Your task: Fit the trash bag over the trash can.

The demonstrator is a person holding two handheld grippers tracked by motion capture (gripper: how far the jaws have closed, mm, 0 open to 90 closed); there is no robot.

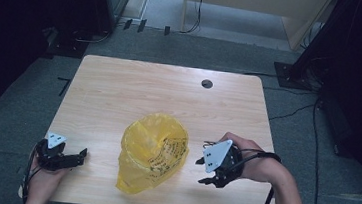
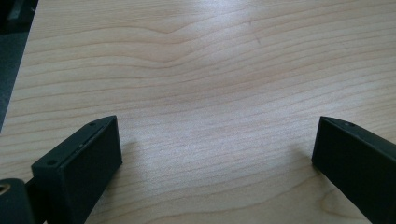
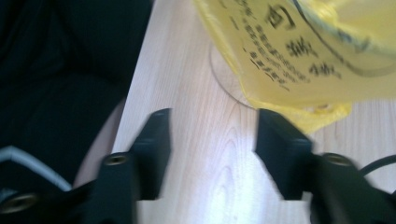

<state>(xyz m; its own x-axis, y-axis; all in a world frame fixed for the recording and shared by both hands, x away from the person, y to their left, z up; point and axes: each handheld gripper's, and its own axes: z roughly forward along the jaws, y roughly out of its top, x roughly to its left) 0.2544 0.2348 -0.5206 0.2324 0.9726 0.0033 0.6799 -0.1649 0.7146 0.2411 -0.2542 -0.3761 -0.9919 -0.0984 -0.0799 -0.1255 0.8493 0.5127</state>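
Note:
A crumpled yellow plastic bag with black print stands open-mouthed on the wooden table, near the front middle. My right gripper is just right of it, held in a hand and pointing toward the bag's lower side. In the right gripper view its jaws are open over bare wood, with the bag just beyond the tips and nothing between them. My left gripper rests at the front left corner, well apart from the bag. Its jaws stand wide open over bare table.
A round cable hole sits near the table's far edge. Grey carpet surrounds the table, with cables and dark equipment stands at the sides and a wooden cabinet behind. The person's dark clothing lies along the front edge.

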